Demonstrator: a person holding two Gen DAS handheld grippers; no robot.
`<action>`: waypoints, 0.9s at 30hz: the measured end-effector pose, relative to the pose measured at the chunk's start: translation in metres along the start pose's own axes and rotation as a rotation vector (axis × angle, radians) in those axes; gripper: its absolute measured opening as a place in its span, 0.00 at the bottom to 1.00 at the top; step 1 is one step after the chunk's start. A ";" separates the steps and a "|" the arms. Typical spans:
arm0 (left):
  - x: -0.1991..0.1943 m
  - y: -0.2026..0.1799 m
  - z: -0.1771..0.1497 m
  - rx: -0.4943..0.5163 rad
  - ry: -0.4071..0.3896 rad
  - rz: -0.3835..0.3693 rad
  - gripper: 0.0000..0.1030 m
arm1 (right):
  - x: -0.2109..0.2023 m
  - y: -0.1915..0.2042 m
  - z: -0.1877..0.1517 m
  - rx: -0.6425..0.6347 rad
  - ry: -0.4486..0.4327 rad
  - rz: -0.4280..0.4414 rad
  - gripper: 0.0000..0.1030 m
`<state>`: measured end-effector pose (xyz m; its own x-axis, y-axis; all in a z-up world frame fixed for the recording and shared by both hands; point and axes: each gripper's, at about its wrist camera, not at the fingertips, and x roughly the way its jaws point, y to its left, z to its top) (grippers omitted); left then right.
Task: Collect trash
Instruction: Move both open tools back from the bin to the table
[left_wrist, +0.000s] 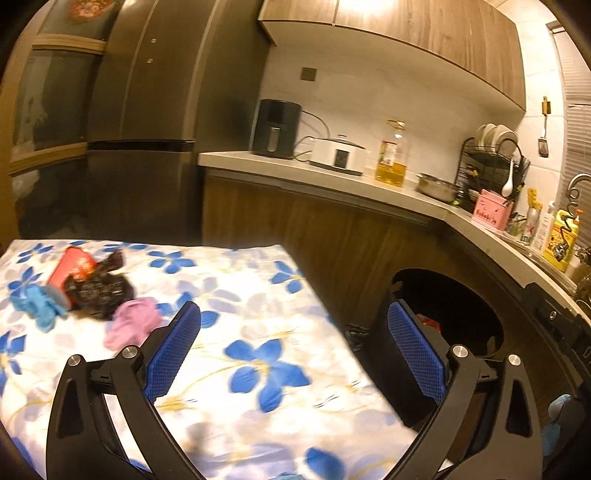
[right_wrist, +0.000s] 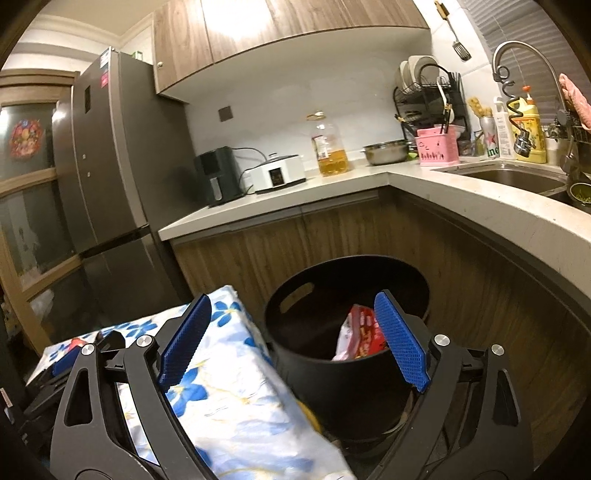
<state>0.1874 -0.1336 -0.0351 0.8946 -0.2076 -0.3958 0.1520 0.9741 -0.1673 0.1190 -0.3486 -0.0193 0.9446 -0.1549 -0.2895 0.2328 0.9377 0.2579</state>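
Observation:
On the flower-print table (left_wrist: 240, 295) lies a heap of trash at the left: a red packet (left_wrist: 72, 266), a crumpled black bag (left_wrist: 105, 288), a blue glove (left_wrist: 37, 304) and a pink glove (left_wrist: 133, 323). My left gripper (left_wrist: 293, 325) hangs open over the table's right edge, with nothing between its pads. Right of the table stands a round black bin (right_wrist: 347, 354) (left_wrist: 448, 314). A red and white wrapper (right_wrist: 360, 332) lies inside it. My right gripper (right_wrist: 293, 321) is open just above the bin's near rim, holding nothing.
A wooden cabinet front and an L-shaped counter (right_wrist: 406, 177) run behind the bin, bearing an oil bottle (right_wrist: 330, 147), a white cooker (right_wrist: 277, 173), a steel bowl (right_wrist: 384, 151) and a dish rack (right_wrist: 424, 99). A sink (right_wrist: 517, 177) lies at right, a tall fridge (right_wrist: 110, 166) at left.

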 end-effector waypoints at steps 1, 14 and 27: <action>-0.003 0.006 -0.001 -0.003 0.000 0.008 0.94 | -0.001 0.005 -0.002 -0.002 0.001 0.007 0.86; -0.035 0.087 -0.010 -0.072 -0.008 0.127 0.94 | -0.002 0.082 -0.027 -0.063 0.039 0.112 0.86; -0.054 0.180 -0.018 -0.168 -0.038 0.290 0.94 | 0.041 0.176 -0.076 -0.125 0.141 0.234 0.85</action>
<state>0.1591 0.0518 -0.0602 0.9061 0.0826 -0.4150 -0.1798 0.9630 -0.2008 0.1810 -0.1660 -0.0562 0.9256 0.1069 -0.3630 -0.0263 0.9751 0.2200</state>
